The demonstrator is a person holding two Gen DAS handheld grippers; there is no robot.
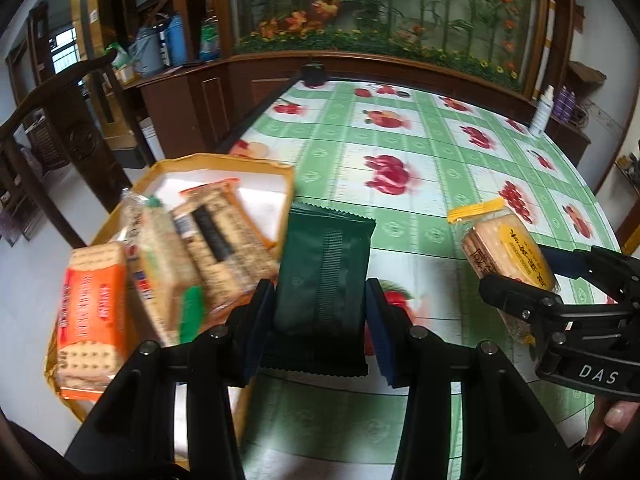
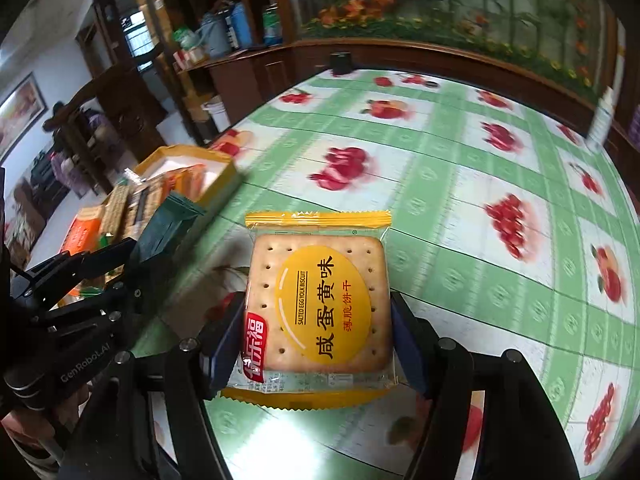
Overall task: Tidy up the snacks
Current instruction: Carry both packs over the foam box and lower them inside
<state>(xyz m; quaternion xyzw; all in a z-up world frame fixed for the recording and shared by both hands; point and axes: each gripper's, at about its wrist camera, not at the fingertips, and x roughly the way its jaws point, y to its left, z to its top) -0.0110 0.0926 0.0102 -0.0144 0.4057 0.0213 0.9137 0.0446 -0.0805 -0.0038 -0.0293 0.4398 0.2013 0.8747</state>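
Left tongs [image 1: 320, 312] clamp the green pack [image 1: 324, 268], right tongs [image 2: 316, 336] the biscuit pack [image 2: 320, 300]; lower both flat into the box [image 1: 224, 164].

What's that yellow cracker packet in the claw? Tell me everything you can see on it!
The yellow cracker packet is a clear plastic wrapper with zigzag yellow ends, showing a square pale cracker dotted with holes. A big yellow oval reads "Salted Egg Yolk Biscuit" beside Chinese writing, with a red logo at one corner. It is sealed, lying face up, pinched at its sides by the right claw above the green fruit-print tablecloth.
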